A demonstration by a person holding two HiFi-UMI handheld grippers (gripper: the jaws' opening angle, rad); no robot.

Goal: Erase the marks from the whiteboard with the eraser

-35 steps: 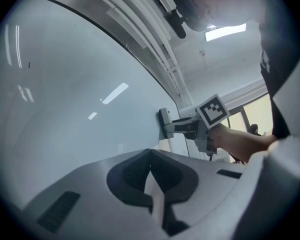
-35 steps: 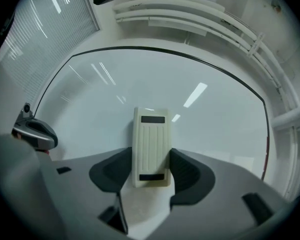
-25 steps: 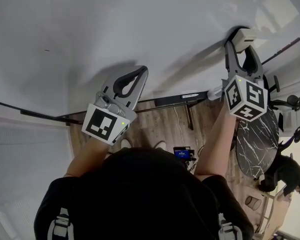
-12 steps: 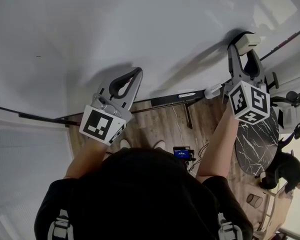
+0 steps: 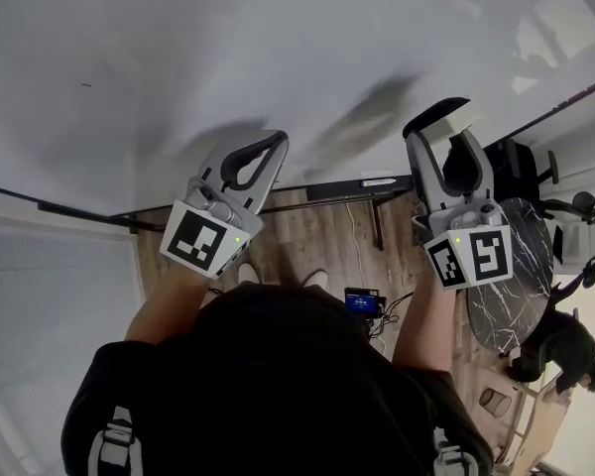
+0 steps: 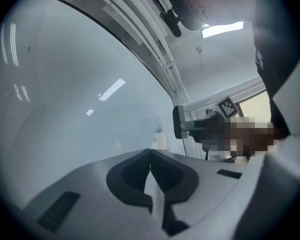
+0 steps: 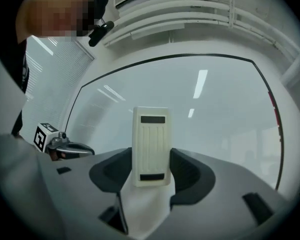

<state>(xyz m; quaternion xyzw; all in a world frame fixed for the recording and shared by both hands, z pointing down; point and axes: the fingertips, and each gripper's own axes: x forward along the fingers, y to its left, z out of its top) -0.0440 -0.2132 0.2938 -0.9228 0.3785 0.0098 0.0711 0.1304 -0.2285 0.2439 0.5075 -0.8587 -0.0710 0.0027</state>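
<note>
Your left tongs (image 5: 276, 145) are closed tip to tip on nothing, held before the whiteboard (image 5: 228, 38) near its lower edge. Your right tongs (image 5: 446, 119) are clamped on the eraser (image 5: 464, 115), which sticks out past their tips, close to the whiteboard's lower right edge.

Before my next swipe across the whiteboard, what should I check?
1. Eraser held by the right gripper: ok, jaws shut on its sides.
2. Left gripper empty: ok, jaws together on nothing.
3. Whiteboard clean: not ok, a small dark mark shows at far left.
4. Eraser flat against the whiteboard: cannot tell.
</note>
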